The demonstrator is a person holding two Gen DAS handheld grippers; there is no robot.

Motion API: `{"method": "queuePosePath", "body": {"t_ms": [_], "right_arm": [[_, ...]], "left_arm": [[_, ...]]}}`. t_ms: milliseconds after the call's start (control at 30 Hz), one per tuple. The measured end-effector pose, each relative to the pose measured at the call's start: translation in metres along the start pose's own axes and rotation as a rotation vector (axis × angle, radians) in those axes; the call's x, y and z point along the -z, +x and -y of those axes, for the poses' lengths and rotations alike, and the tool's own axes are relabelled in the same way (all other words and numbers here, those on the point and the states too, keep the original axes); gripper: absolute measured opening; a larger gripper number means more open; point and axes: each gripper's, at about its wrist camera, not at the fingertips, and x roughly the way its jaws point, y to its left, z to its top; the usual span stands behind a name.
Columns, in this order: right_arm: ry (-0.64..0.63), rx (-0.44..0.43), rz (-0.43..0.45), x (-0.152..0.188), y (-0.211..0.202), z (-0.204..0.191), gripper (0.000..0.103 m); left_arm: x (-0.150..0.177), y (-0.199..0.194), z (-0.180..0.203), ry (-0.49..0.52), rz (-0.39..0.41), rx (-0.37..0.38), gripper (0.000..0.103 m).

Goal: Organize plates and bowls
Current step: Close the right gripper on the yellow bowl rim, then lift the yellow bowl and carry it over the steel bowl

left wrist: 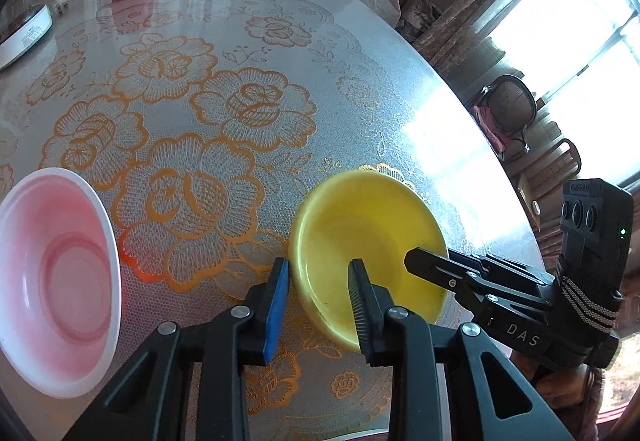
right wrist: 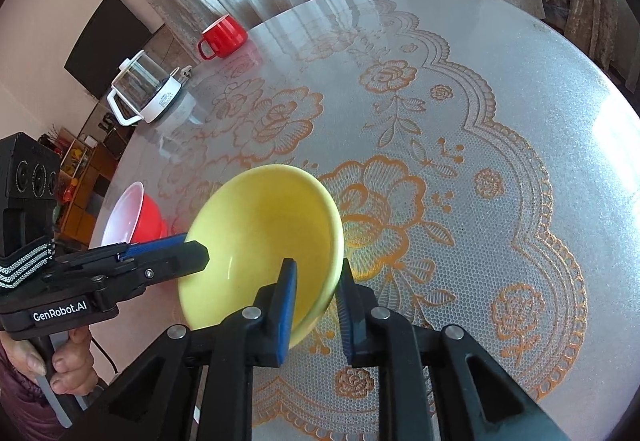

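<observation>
Two tongs on yellow bowl: left tongs and right tongs each clamped over opposite rims

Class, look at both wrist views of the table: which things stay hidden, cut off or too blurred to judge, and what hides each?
- Yellow bowl: its underside is hidden by its own wall in both views, so table contact stays unclear.
- Pink bowl: cut off by the left wrist view's left edge.
- Kettle: only its base shows in the left wrist view, cut by the edge.
- Window: overexposed in the left wrist view.
</observation>
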Motion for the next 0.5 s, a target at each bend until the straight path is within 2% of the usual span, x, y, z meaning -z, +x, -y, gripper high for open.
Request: {"method": "queuePosePath", "body": {"t_ms": [133, 500], "right_arm": [[0.004, -0.019, -0.024, 0.004, -0.002, 0.000, 0.025], [0.014, -0.050, -0.011, 0.013, -0.016, -0.009, 0.027]], "left_arm": [[0.007, -0.004, 0.000, -0.004, -0.008, 0.014, 0.027], [0.028, -0.033, 0.004, -0.038, 0.042, 0.049, 0.027]]}}
